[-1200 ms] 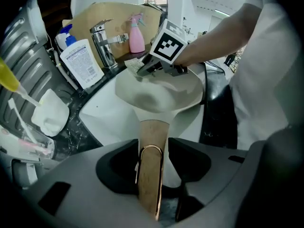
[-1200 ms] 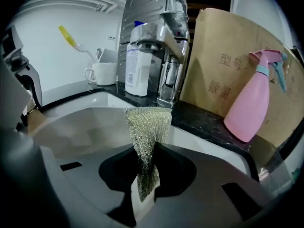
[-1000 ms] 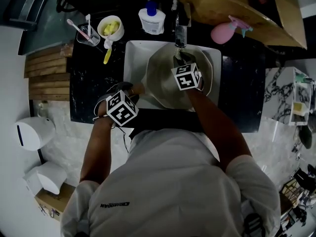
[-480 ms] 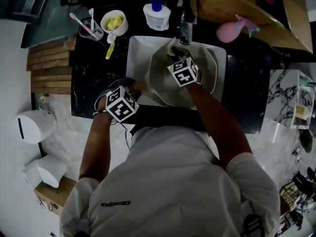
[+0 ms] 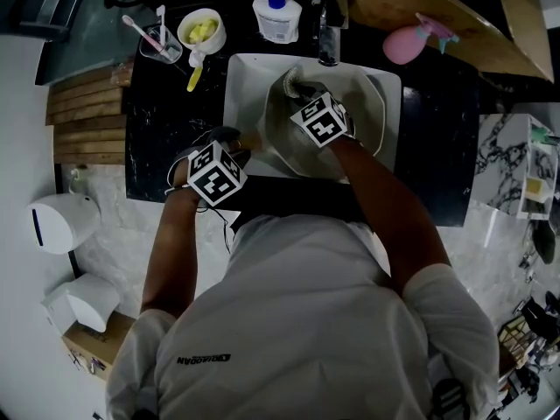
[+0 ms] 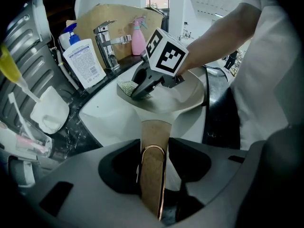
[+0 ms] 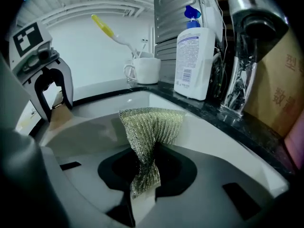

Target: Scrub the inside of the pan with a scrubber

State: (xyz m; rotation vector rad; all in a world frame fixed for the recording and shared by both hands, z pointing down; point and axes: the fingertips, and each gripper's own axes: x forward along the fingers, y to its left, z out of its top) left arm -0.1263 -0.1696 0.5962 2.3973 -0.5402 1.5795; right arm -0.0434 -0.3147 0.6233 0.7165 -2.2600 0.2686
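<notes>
Pan [image 5: 366, 119] round, pale, scrubber [image 7: 151, 127] crinkled metallic mesh

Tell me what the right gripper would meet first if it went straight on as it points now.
Most likely the inside of the pan, touched by its scrubber first; depth is unclear.

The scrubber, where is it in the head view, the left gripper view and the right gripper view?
Head view: the scrubber lies at the pan's far side, just beyond the right gripper.
Left gripper view: upper middle, under the right gripper, in the pan.
Right gripper view: dead centre, pinched by that gripper.
Shared landmark: the white pump bottle, in all three.
</notes>
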